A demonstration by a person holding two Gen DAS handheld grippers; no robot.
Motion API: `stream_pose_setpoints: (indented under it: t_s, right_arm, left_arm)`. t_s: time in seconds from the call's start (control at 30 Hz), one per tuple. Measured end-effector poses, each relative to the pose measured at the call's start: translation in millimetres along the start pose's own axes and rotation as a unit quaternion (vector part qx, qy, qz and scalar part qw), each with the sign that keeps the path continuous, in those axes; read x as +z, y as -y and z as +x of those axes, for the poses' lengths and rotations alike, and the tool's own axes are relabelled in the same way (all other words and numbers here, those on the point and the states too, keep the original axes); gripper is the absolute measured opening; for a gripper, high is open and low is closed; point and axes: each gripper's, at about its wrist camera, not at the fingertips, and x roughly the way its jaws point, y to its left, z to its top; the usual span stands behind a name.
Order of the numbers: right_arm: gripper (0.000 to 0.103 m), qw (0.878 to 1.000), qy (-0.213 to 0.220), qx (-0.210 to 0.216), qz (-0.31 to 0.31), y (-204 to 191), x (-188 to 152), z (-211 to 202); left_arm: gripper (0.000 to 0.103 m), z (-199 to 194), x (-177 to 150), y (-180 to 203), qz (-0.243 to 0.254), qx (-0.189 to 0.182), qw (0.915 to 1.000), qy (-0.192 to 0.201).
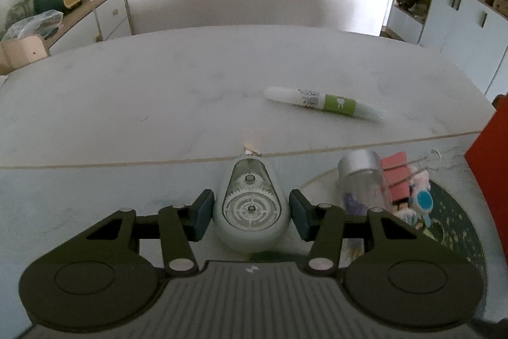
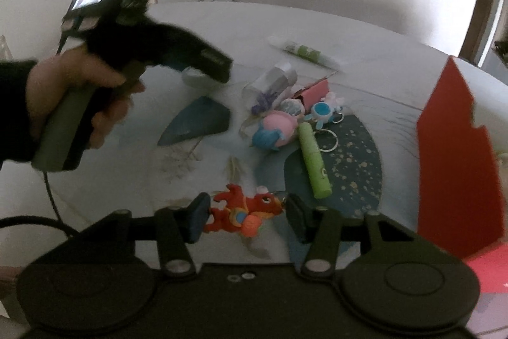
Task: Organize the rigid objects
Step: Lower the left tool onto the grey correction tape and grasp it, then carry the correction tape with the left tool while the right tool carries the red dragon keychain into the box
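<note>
Left wrist view: left tongs (image 1: 250,212) clamped on pale correction-tape dispenser (image 1: 250,205), right tongs (image 2: 244,213) clamped on red dragon toy (image 2: 243,208); keep both grips firm, lift straight up

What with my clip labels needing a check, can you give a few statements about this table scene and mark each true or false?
1. The left gripper is shut on a pale teardrop-shaped tape dispenser with a clear gear window. True.
2. The right gripper grips a lime-green tube. False: it is shut on a red-orange dragon toy; the lime-green plastic tube lies on the dark speckled mat.
3. The white tube with a green band lies in the pile. False: it lies alone on the pale table.
4. A red board stands upright. True.
</note>
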Motion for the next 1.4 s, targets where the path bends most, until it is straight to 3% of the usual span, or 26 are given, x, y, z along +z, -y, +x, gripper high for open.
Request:
stream_pose_setpoints:
  t_s: [0.43,0.83,1.07,1.4]
  right_arm:
    - [0.051,0.999,0.034,-0.024,0.021,6.0,7.6,-60.3]
    - [0.051,0.996,0.066,-0.044,0.035,22.4,8.8,-115.3]
    - [0.051,0.994,0.079,-0.059,0.047,51.7,5.4,-140.8]
    - [0.051,0.991,0.087,-0.071,0.067,120.9,-7.6,-166.0]
  left_arm:
    - [0.051,-57.4,-16.5,-15.3,-0.012,-0.022,0.9996,0.009]
    - [0.051,-117.9,-24.0,-6.5,0.009,-0.074,0.9971,0.018]
    - [0.051,-155.9,-14.9,25.8,0.041,-0.12,0.9915,0.03]
    - [0.051,-184.4,3.6,107.5,0.065,-0.168,0.9828,0.042]
